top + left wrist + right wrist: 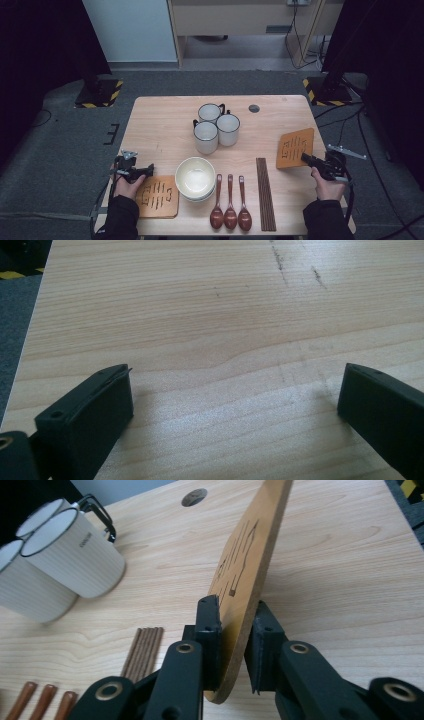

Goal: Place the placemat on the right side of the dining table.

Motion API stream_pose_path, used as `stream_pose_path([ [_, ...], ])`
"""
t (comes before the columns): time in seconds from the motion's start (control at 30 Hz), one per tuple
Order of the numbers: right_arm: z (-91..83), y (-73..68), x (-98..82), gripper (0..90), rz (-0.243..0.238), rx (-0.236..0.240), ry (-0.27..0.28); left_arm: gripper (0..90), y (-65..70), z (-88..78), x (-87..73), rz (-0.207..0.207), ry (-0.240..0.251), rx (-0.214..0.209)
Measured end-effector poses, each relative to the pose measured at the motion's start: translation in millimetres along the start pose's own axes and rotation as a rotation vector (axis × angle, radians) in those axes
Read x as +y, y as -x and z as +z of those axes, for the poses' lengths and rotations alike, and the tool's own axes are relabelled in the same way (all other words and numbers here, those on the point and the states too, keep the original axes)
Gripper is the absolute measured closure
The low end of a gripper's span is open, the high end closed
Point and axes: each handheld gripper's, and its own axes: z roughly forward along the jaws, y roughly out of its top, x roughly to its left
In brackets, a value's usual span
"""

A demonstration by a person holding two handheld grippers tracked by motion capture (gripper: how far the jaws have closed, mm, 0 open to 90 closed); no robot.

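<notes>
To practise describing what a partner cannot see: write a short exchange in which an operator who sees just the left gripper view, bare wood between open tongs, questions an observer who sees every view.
Operator: What lies near my left gripper?
Observer: A slotted wooden mat lies flat right beside the left gripper.
Operator: What is the other hand doing?
Observer: The right gripper clamps a second mat, tilted up on edge.
Operator: Anything between the two mats?
Observer: A white bowl, three spoons and chopsticks.
</notes>
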Motion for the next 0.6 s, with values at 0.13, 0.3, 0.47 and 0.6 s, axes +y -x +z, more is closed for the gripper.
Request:
stream_pose_path([
  [0.13, 2.2, 0.7, -0.5, 74.0, -0.018, -0.030, -0.001, 0.1, 0.0, 0.0, 0.0, 0.000, 0.000, 0.000],
  [0.3, 6.0, 2.5, -1.8, 70.0, -0.037, -0.048, -0.010, 0.1, 0.0, 0.0, 0.0, 0.000, 0.000, 0.000],
  [0.47, 10.1, 1.7, -3.9, 64.0, -0.088, -0.097, -0.014, 0.1, 0.0, 0.0, 0.0, 0.000, 0.000, 0.000],
  [0.6, 14.8, 5.1, -5.8, 58.1, -0.091, -0.118, -0.039, 0.1, 0.0, 0.0, 0.0, 0.000, 0.000, 0.000],
])
